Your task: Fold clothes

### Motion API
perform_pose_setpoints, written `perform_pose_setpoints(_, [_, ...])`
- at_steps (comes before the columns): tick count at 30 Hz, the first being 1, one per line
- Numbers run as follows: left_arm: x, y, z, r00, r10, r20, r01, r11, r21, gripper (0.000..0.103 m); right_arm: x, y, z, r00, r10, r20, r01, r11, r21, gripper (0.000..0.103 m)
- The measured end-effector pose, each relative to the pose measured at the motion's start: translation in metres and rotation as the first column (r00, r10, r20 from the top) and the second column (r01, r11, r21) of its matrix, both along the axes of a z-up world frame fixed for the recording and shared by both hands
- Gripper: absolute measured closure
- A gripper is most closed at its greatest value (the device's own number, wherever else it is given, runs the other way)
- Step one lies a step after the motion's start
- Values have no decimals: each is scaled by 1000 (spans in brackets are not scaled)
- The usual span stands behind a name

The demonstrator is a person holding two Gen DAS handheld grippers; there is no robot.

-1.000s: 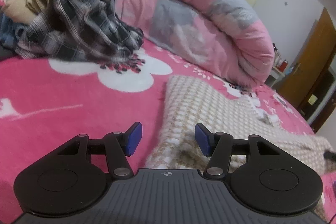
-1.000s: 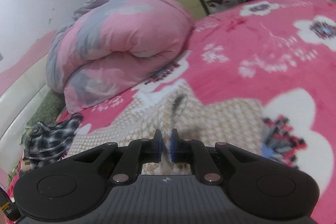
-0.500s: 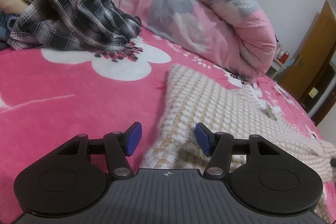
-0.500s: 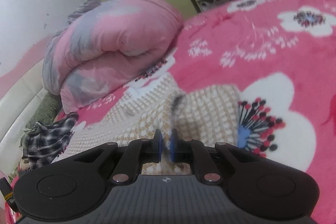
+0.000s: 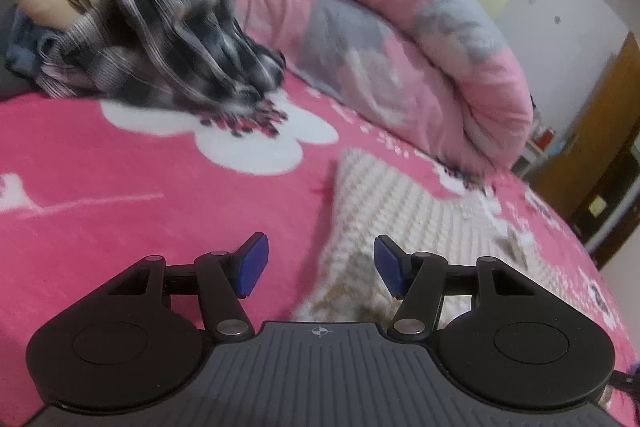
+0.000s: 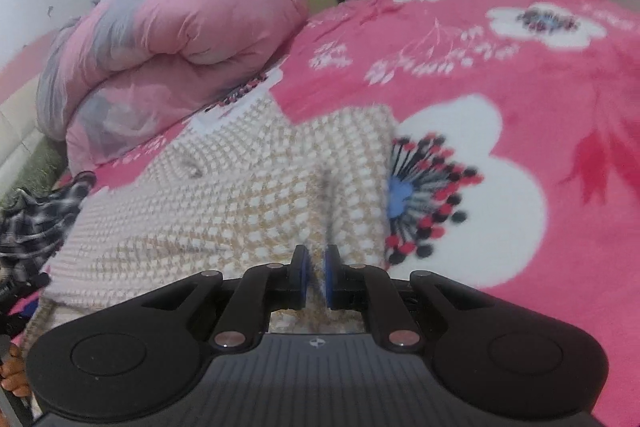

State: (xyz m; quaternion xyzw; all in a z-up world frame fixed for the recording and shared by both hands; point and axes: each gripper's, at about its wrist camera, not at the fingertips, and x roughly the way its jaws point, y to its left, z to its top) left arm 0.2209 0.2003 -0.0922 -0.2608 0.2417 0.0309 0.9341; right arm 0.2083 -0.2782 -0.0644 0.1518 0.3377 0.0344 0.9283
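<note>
Knitted sweater [image 5: 404, 223], cream with a tan check, lies spread on the pink flowered blanket [image 5: 140, 195]; in the left wrist view it runs from the near middle off to the right. The left gripper [image 5: 320, 269] hovers over its near edge with the blue pads standing well apart and nothing pressed between them; the fabric shows beyond the gap and by the right pad. Farther off to the left sits a crumpled dark plaid garment [image 5: 168, 39] against a heap of other clothes, and a rolled pink and grey quilt [image 5: 392, 27] lies across the far side. In the right wrist view, the sweater [image 6: 224, 199] fills the near left, beside a white flower print. The right gripper [image 6: 316, 277] has its pads nearly together, pinching a raised ridge of the knit. The quilt [image 6: 176, 39] lies far left, the plaid garment [image 6: 36, 223] at the left edge.
</note>
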Motion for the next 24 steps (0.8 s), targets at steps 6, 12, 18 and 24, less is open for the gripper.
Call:
perform_pose_setpoints(6, [6, 0, -4, 999, 5, -44, -5, 1000, -1, 44, -4, 41, 36, 990, 93, 104, -76, 985, -155, 94])
perform_pose_setpoints(12, [7, 4, -7, 998, 8, -56, -10, 1000, -25, 41, 31, 84, -1, 986, 165, 22, -152, 946, -287, 93])
perform_pose_setpoints(18, [7, 6, -8, 997, 32, -71, -36, 998, -60, 40, 42, 57, -2, 990, 103, -92, -114, 986, -120, 87])
perform_pose_setpoints(24, [0, 20, -12, 995, 80, -54, -88, 982, -169, 43, 50, 103, 22, 969, 245, 22, -241, 962, -126, 87])
